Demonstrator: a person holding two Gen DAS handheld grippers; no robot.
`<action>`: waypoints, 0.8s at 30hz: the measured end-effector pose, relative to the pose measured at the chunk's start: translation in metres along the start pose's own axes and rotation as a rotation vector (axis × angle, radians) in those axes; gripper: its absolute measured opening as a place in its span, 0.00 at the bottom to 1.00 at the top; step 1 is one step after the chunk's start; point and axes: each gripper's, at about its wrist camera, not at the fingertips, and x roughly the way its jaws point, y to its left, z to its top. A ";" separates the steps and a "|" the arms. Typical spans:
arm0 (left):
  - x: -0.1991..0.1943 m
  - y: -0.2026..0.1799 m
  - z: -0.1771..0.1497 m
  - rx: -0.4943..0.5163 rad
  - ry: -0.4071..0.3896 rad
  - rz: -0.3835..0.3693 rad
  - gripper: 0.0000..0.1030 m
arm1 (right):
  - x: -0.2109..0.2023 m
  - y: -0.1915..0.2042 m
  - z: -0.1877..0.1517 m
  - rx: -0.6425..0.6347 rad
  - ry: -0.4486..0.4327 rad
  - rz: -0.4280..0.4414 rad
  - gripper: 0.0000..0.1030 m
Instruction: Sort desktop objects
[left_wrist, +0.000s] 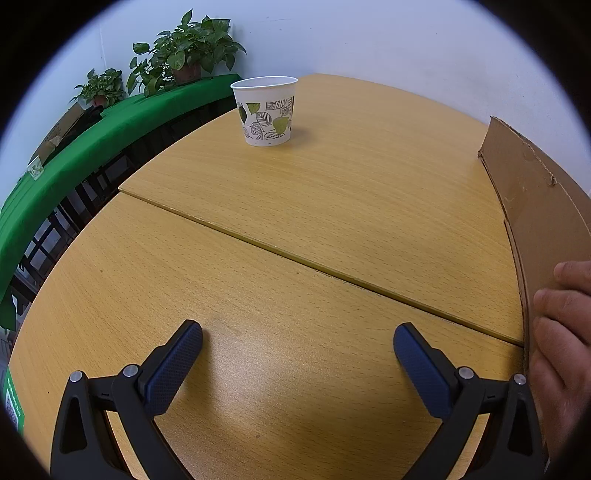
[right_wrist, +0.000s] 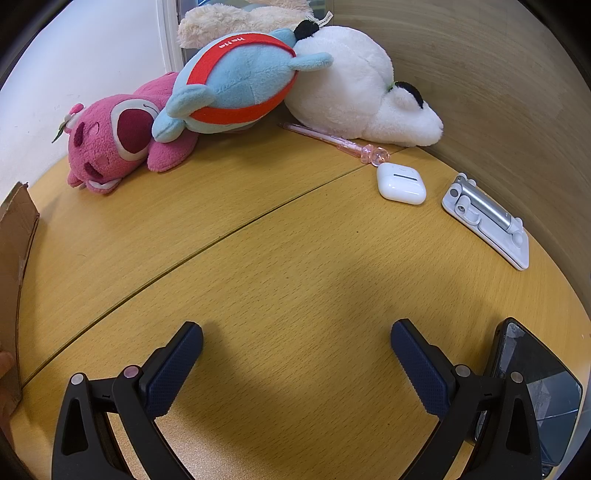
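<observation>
Both grippers hover empty over the wooden desk, nothing sorted yet.

Left gripper and right gripper have fingers wide apart, likely readied. Near to far: one phone at 4 o'clock, one stand, one earbud case, one pink pen at 1, three plush toys at 12; left view, one paper cup at 12, cardboard box at 3.

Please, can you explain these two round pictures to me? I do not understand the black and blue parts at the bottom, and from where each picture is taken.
There is no robot. A person holds one two-finger tool in each hand, each carrying a wide-angle camera.

The left view shows the left hand-held gripper, open and empty, over a wooden table with a leaf-printed paper cup and a cardboard box that a bare hand touches.

The right view shows the right hand-held gripper, also open and empty. Ahead lie plush toys, a pink pen, a white earbud case, a folded stand and a phone.
</observation>
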 end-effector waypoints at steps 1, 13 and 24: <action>0.000 0.000 0.000 0.000 0.000 0.000 1.00 | 0.000 0.000 -0.001 -0.003 0.000 0.002 1.00; 0.000 0.000 0.000 -0.001 0.000 0.000 1.00 | 0.000 0.000 0.000 -0.008 0.000 0.006 1.00; 0.000 0.000 0.000 -0.002 0.000 0.001 1.00 | 0.000 0.000 0.000 -0.011 0.000 0.008 1.00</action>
